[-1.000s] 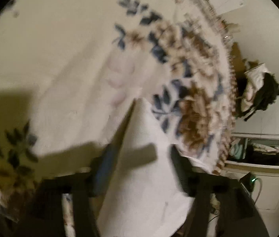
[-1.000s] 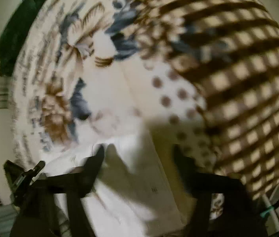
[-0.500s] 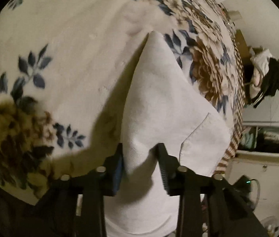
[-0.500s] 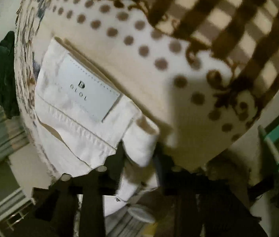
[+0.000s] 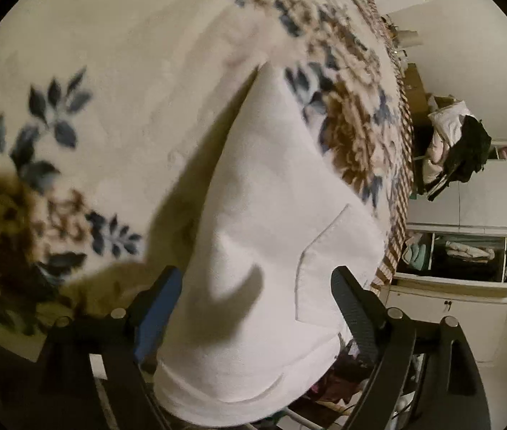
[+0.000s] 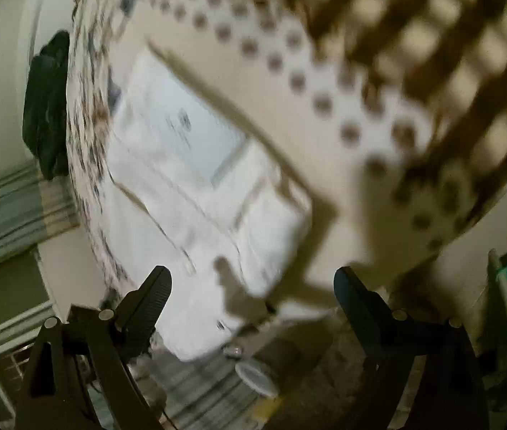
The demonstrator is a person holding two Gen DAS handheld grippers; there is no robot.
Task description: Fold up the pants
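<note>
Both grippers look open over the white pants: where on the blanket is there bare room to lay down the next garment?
Left view: open blanket left of the pants, between the blue leaf sprigs and the far edge. Right view: the dotted strip between the pants and the checked border. Crowded: the near edge, where the pants hang over it.

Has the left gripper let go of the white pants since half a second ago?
Yes. The left gripper now stands wide open around the white pants, which lie on the floral blanket; its fingers were pinched on the fabric before.

White pants [image 5: 271,215], floral blanket [image 5: 110,71]
</note>
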